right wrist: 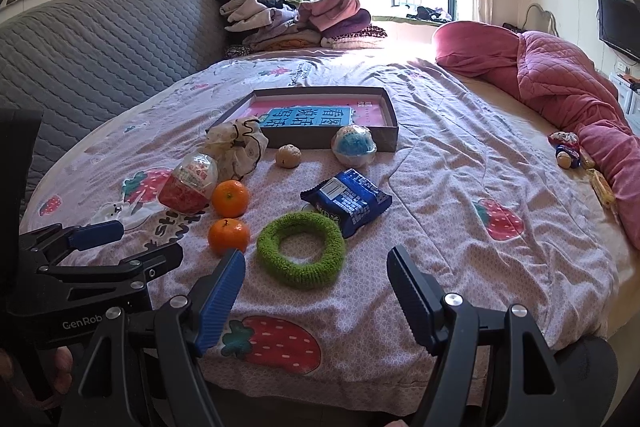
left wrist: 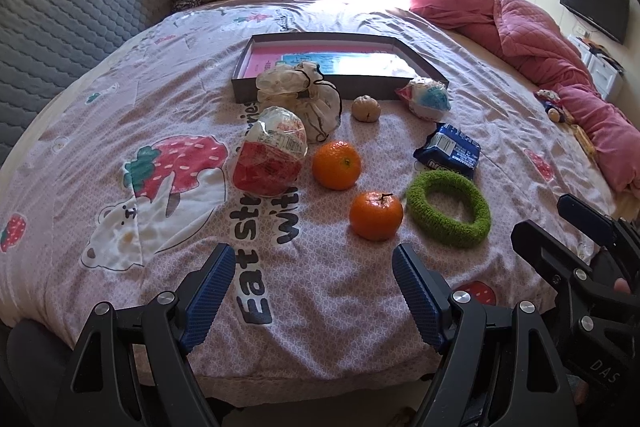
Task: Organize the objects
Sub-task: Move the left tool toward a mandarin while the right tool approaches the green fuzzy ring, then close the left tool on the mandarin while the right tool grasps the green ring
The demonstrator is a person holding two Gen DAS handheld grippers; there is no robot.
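Left gripper (left wrist: 312, 291) sits nearest the lens in left wrist view, blue-padded tongs spread wide apart, nothing between them, above the printed bedsheet (left wrist: 328, 311); right gripper (right wrist: 316, 289) likewise spread apart, gripping nothing, w/ the green knitted ring (right wrist: 301, 249) just beyond its tips at 12 o'clock. Near orange (left wrist: 376, 215) lies at 9 o'clock of the ring, close but apart; far orange (left wrist: 336, 165) at 11 o'clock of the near one, separate. Red-and-clear wrapped pkg (left wrist: 270, 151) sits at 9 o'clock of the far orange, close beside it; whether they touch cannot be told. White drawstring pouch (left wrist: 310, 98) lies behind that pkg, against the front wall of the shallow dark box (left wrist: 420, 57); box holds a pink-and-blue printed sheet. Small tan round item (left wrist: 365, 108) lies just in front of the box wall; blue-and-white wrapped ball (left wrist: 425, 98) at its 3 o'clock, near the box corner. Blue snack pack (left wrist: 448, 151) lies at 12 o'clock of the ring, edge touching or overlapping it.
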